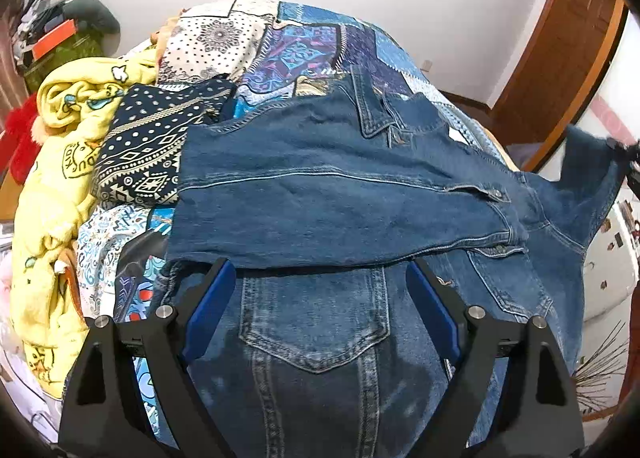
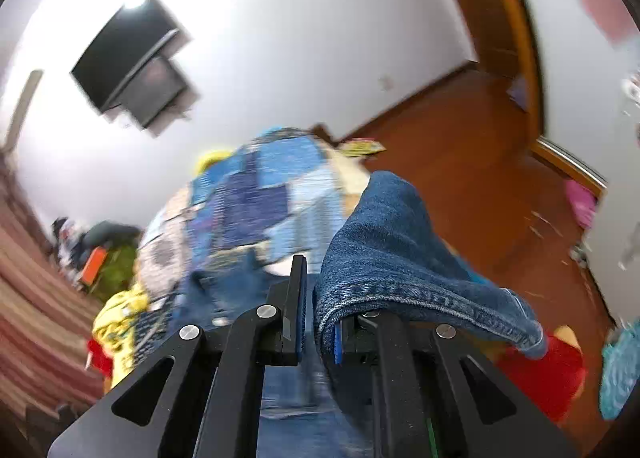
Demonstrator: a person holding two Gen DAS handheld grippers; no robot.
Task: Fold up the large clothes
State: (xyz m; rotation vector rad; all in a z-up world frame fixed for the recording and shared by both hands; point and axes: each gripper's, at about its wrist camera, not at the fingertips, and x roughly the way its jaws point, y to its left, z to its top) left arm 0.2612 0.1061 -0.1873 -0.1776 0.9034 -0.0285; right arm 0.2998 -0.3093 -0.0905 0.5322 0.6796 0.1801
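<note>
Denim fills the near edge of the bed: one denim jacket (image 1: 320, 186) lies spread there, its chest pocket just beyond the left gripper (image 1: 320, 298), whose jaws stand released, wide apart over the cloth and grasping nothing. One sleeve (image 1: 340, 194) is already laid across the body of the jacket. At the bed's right edge the other sleeve (image 2: 392, 242) is lifted clear, its cuff clenched between the jaws of the right gripper (image 2: 316, 322), the fabric draping over the right finger. Beyond the jacket the patchwork bedspread (image 1: 304, 46) runs to the far edge, and along the left edge sit one folded navy patterned cloth (image 1: 148, 154) and one crumpled yellow blanket (image 1: 68, 162). My worry is the grip: only the cuff's hem seems caught, and the right view is blurred as if the gripper is swinging, so heavy denim could slip out mid-fold and drop off the bed's right edge; with nothing pinning the body, the pull could also drag the folded sleeve askew
</note>
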